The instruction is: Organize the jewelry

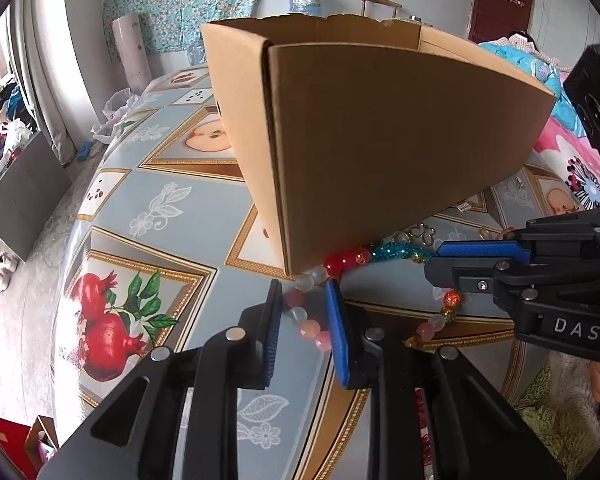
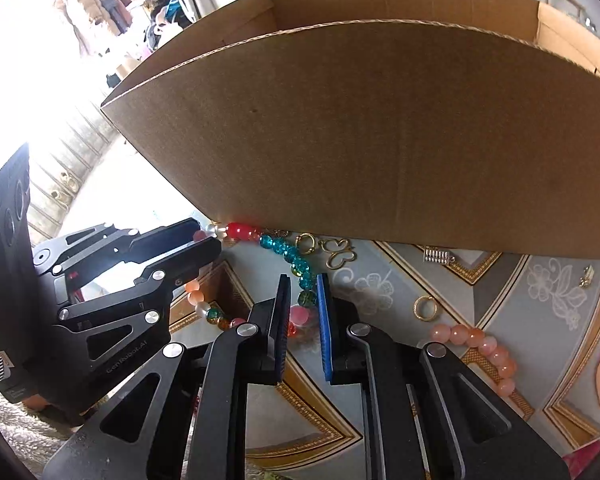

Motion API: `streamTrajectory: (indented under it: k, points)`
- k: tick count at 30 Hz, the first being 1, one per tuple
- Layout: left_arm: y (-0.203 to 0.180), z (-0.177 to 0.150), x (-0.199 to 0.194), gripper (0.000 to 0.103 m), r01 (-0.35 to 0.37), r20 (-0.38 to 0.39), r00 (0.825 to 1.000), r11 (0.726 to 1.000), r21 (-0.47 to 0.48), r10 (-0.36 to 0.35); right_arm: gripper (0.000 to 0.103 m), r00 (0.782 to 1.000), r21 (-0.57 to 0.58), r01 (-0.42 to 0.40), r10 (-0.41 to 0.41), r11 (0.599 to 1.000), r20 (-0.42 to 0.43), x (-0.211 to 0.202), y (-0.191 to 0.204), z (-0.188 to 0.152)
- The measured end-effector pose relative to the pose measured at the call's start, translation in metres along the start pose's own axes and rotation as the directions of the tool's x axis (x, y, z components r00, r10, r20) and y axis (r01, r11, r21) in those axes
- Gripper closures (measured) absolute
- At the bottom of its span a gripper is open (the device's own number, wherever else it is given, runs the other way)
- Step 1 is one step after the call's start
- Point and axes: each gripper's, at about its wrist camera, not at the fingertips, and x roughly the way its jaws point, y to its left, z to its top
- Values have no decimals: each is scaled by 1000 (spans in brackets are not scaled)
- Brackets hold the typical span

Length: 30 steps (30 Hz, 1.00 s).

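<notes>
A long multicoloured bead necklace lies on the patterned tablecloth against the front of an open cardboard box. My left gripper is open with its jaws on either side of the pale pink and white beads. My right gripper is open with its jaws astride the teal bead stretch of the same necklace. The left gripper also shows in the right wrist view, and the right gripper in the left wrist view. The box stands just behind.
Gold butterfly charm, gold rings, a small silver piece and an orange bead bracelet lie on the tablecloth by the box. The table edge drops to the floor at left. Bedding lies at right.
</notes>
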Motion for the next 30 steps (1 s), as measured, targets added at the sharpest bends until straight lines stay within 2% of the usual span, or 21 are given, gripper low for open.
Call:
streamTrajectory:
  k: [3,5,7,14,20,25,30]
  points:
    - [-1,0,0,82,-6,2,1000,1000,3,6,91,999,-35,33,-33,999,5,4,9,2]
    - [-2,-2,0,90,-16,9,1000,1000,6,16,95,999,-53,51,-51,997,9,3,14,0]
    - [-3,-3,-2,93,-14,11,1000,1000,7,14,96,999,-48,51,-50,998,12,1,15,-1]
    - [-10,-5,-21,94,-13,49,999,1000,28,12,96,998,-26,35,-33,999,60,-23,4,-8]
    - [-18,-4,-60,94,28,136,990,999,32,-32,96,990,-39,30,-25,999,135,-58,2,-18]
    - [-26,10,-103,94,50,249,967,997,55,-62,96,972,-67,23,-6,998,237,-100,8,-26]
    - [-40,34,-149,94,40,397,914,991,130,-88,96,930,-115,38,7,993,368,-147,6,-20]
